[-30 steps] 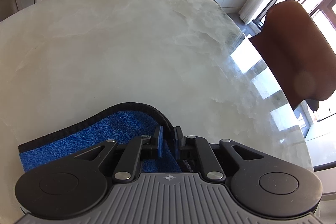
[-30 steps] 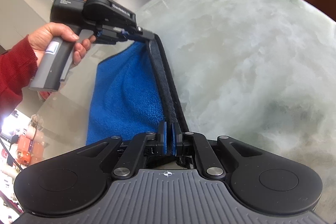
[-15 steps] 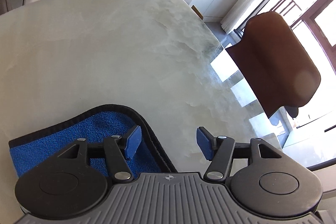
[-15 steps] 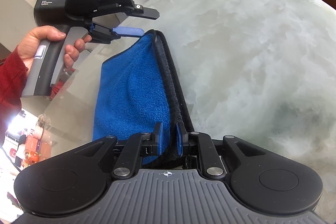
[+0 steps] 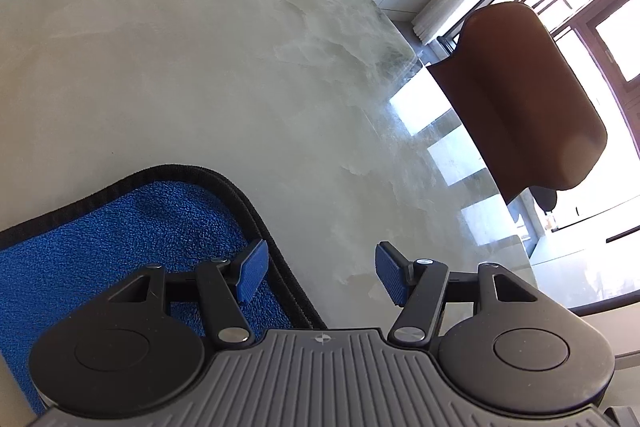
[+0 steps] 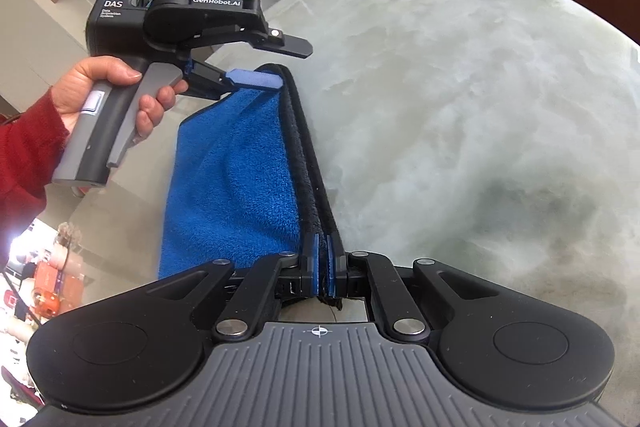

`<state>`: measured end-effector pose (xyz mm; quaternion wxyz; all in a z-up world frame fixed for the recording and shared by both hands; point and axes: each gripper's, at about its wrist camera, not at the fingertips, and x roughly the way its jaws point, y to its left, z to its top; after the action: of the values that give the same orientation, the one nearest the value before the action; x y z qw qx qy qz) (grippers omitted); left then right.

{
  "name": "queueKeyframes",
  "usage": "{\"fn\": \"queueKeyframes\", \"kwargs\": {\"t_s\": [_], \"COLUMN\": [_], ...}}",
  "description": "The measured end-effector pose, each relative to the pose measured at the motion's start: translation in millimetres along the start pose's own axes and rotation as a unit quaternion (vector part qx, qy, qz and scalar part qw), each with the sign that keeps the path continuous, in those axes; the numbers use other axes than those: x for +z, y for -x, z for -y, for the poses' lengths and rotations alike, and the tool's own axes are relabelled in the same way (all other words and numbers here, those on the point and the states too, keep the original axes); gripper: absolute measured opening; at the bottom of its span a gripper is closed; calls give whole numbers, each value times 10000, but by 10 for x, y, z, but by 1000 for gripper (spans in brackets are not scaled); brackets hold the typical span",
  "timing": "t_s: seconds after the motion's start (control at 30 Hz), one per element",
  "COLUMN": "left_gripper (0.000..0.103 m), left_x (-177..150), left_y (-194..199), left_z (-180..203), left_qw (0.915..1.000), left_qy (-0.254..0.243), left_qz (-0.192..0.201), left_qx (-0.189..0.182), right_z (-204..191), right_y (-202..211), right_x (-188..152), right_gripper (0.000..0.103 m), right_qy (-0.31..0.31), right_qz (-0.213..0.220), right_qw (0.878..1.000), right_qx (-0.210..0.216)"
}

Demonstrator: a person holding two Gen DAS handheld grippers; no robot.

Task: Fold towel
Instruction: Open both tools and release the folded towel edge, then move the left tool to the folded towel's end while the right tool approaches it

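Right gripper [image 6: 322, 269] jaws on towel [image 6: 240, 167] edge

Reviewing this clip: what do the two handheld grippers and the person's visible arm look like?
Both grippers share one build: the right gripper and left gripper have a ribbed grey housing, black linkage arms with silver pivot screws, and blue ribbed pads. Side-on, the left unit carries white "DAS" and "GenRobot.AI" lettering above a grey-and-black pistol handle. The sleeve is red.

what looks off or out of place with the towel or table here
Nothing looks spilled or damaged. The blue towel lies folded on the marble table, black edges lined up. One thing stands out: the right gripper pinches one corner while the left gripper is open at the other.
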<state>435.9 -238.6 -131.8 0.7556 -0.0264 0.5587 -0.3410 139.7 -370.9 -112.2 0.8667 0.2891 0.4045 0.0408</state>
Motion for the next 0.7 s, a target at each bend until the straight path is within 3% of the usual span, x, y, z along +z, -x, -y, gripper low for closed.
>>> {"fn": "queueKeyframes", "kwargs": {"t_s": [0.27,0.4,0.5,0.6,0.7], "left_gripper": [64,68,68,68,68], "left_x": [-122,-532,-917,-1272,-1521], "left_y": [262,608,758,835,927], "left_z": [7,-76,-270,-432,-469], "left_qw": [9995,9991,9995,9992,9993], "left_qy": [-5,-173,145,354,292], "left_qz": [187,379,293,101,123], "left_qx": [-266,32,-15,184,191], "right_z": [-262,-471,-529,-529,-462], "right_y": [-35,-142,-261,-336,-289], "right_x": [103,107,72,47,59], "right_gripper": [8,9,9,9,9], "right_qy": [560,1130,1332,1473,1390], "right_qz": [-4,-130,-347,-501,-513], "right_qw": [9984,9927,9901,9878,9890], "right_qx": [95,398,268,65,13]}}
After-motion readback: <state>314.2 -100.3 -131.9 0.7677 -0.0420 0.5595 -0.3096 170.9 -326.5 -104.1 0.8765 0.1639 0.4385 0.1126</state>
